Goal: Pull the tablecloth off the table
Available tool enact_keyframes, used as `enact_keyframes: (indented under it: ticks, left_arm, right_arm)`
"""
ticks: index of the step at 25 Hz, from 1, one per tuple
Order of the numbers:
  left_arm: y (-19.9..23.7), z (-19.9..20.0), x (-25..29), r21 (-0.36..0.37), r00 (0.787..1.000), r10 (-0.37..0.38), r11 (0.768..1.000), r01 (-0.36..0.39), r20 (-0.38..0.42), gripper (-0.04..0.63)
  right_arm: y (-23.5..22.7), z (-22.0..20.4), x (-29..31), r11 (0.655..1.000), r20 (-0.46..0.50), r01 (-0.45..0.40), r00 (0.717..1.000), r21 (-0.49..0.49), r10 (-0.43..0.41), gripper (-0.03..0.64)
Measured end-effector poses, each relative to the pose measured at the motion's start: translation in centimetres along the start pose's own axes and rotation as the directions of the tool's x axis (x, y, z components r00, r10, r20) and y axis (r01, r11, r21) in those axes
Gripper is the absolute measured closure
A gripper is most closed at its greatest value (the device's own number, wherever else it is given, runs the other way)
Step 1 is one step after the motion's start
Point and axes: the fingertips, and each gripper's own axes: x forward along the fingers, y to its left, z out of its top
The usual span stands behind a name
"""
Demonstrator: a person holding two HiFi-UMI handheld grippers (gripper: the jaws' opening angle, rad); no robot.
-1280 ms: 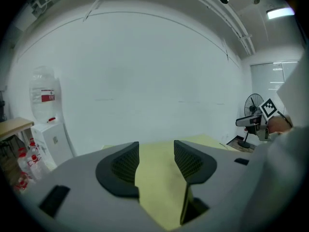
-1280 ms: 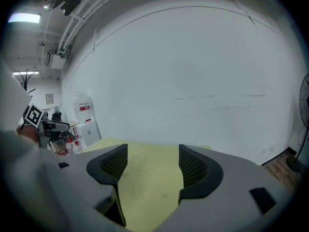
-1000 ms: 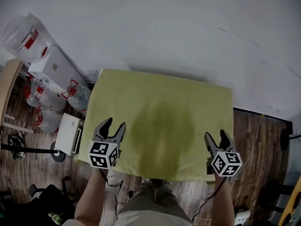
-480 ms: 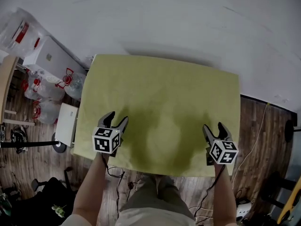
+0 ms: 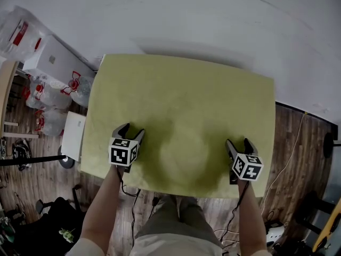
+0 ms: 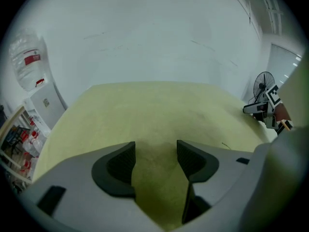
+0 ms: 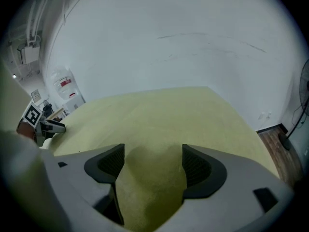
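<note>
Tablecloth (image 5: 181,105), yellow-green, is lying flat and smooth over the whole bench, covering it so that none of the top is showing. Its far edge is sitting close to the white wall (image 5: 213,20). The left gripper (image 5: 130,131) is hovering over the near left part of the cloth and the right gripper (image 5: 238,143) over the near right part, both a little in from the near edge. Each one's jaws are opening wide. Cloth is showing between them, but the pads are not pressing on it, so neither is holding anything. I'm judging this as the reach before the grasp, with no pulling begun. Next, each gripper is going to need a pinch of cloth or the near hem, a firm close, then an even draw toward the person.
</note>
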Motion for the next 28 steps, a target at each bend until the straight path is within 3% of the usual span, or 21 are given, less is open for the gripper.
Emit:
enact_keyframes:
  ticks: [5,9,13,17,19,23,28]
  left_arm:
    - [0.1,0.0,0.2,-0.009,1.000,0.020,1.000,-0.020,0.006,0.319]
    - [0.1,-0.1,-0.1,-0.009,0.999,0.025,1.000,-0.025,0.026,0.324]
    - [-0.2,0.2,0.2,-0.022,0.999,0.034,0.999,-0.034,0.031,0.388]
    - [-1.3,0.2,0.4,-0.012,1.000,0.012,1.000,-0.012,0.002,0.519]
    - [-1.6,0.3,0.6,-0.020,1.000,0.003,1.000,-0.002,0.003,0.552]
    - [-1.5,0.2,-0.2,-0.092,0.999,-0.029,0.995,0.031,0.024,0.574]
    - [-2.1,1.5,-2.5,-0.097,0.996,-0.048,0.994,0.055,0.076,0.575]
  right_arm:
    - [-0.4,-0.3,0.4,0.994,-0.003,0.092,0.996,-0.052,-0.092,0.249]
    - [0.0,-0.3,0.3,0.992,0.004,0.101,0.995,-0.070,-0.101,0.252]
    - [1.5,-0.1,0.7,0.990,-0.019,0.076,0.997,-0.122,-0.079,0.365]
    - [2.5,-0.3,0.7,0.983,-0.043,0.064,0.996,-0.175,-0.072,0.468]
    - [2.4,-0.2,0.6,0.978,-0.050,0.070,0.995,-0.197,-0.082,0.574]
    - [2.4,-0.1,0.2,0.998,-0.033,0.007,0.999,-0.070,-0.009,0.586]
    - [2.5,1.4,-1.9,0.999,0.044,-0.024,0.999,0.025,0.023,0.588]
